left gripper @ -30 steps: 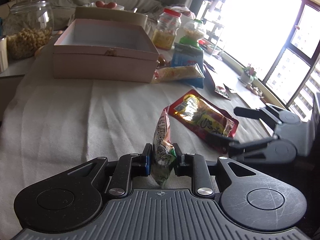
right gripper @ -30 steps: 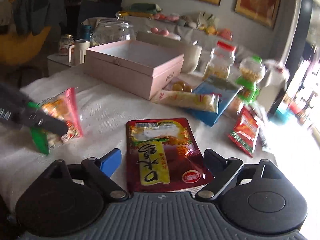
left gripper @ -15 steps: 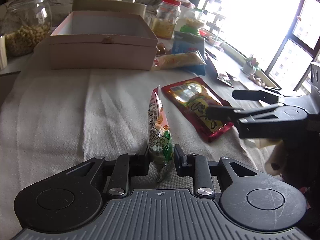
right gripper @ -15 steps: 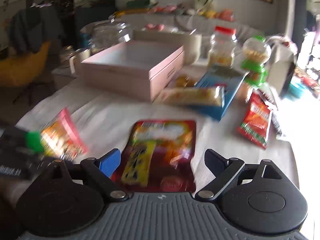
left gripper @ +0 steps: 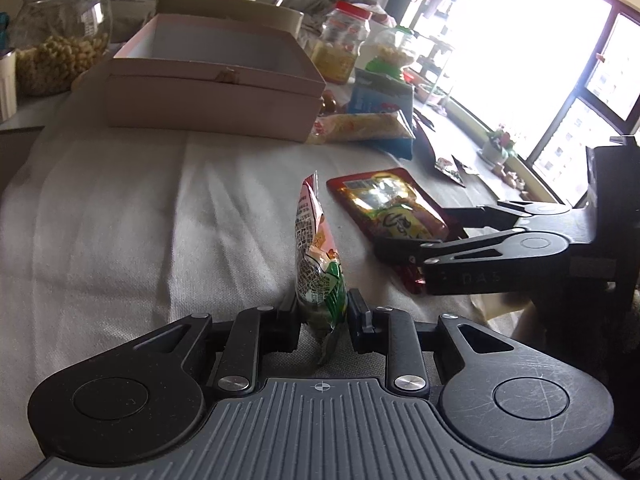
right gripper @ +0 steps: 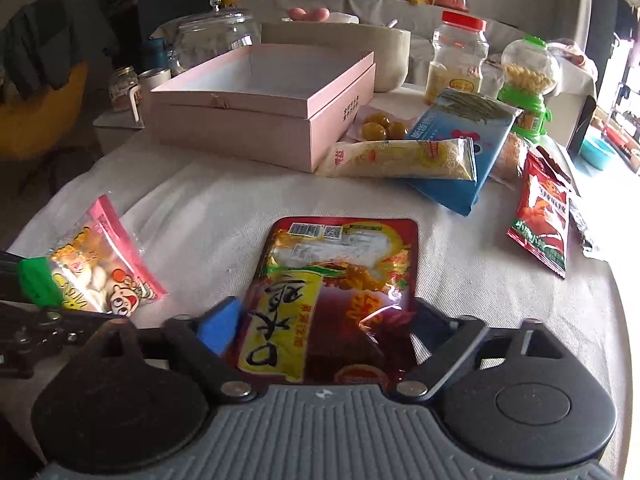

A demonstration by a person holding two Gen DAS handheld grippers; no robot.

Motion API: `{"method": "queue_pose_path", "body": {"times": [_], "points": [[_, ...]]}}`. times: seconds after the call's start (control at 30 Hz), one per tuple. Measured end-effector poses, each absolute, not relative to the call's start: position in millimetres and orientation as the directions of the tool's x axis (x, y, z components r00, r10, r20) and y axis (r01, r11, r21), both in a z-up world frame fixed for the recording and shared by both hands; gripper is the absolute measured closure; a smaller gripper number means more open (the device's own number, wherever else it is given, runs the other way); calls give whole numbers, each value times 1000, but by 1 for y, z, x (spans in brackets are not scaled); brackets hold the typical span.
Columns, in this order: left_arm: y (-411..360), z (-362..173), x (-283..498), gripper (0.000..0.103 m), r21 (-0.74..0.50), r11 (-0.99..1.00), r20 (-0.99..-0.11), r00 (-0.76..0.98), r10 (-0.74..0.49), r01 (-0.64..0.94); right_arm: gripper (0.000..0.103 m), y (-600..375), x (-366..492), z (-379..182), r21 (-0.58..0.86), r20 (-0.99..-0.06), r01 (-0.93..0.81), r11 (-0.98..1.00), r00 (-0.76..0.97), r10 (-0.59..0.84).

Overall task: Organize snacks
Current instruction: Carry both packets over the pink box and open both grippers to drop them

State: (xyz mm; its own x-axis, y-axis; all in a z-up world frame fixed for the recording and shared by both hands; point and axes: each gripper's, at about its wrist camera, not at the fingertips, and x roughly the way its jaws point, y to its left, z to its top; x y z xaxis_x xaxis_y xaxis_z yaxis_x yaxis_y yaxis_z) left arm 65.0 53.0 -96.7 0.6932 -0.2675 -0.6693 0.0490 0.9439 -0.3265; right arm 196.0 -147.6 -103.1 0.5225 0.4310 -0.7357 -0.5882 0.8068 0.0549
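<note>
Packet (left gripper: 318, 264) edge-up, lengthwise along tongs (left gripper: 322, 312).

red pouch (right gripper: 332, 300) near end hidden behind right gripper body, glass jar (left gripper: 60, 40) cut off at left edge

Large "口水" on the red pouch (right gripper: 328, 300)

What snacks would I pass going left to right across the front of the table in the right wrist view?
Pink snack bag held by the left claw → big red pouch between the right claw's fingers → small red packet near the table's right edge.
</note>
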Motion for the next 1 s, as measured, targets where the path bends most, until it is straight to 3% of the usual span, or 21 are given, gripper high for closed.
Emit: {"method": "queue_pose_path", "body": {"times": [0.13, 0.47, 0.67, 0.8, 1.0], "points": [[55, -96, 64, 75, -337, 940, -671, 690, -271, 41, 31, -158, 186, -90, 81, -719, -595, 799, 521, 461], [57, -84, 51, 75, -353, 934, -653, 703, -282, 47, 31, -181, 152, -48, 106, -662, -630, 770, 533, 527], [84, -16, 50, 75, -365, 926, -490, 827, -277, 94, 31, -186, 153, 7, 134, -562, -663, 737, 561, 607], [101, 31, 90, 75, -284, 952, -407, 884, -228, 114, 30, -169, 189, 46, 160, -480, -666, 729, 593, 647], [137, 22, 201, 75, -355, 931, -450, 857, -251, 87, 30, -109, 304, 57, 286, -518, -599, 748, 560, 647]]}}
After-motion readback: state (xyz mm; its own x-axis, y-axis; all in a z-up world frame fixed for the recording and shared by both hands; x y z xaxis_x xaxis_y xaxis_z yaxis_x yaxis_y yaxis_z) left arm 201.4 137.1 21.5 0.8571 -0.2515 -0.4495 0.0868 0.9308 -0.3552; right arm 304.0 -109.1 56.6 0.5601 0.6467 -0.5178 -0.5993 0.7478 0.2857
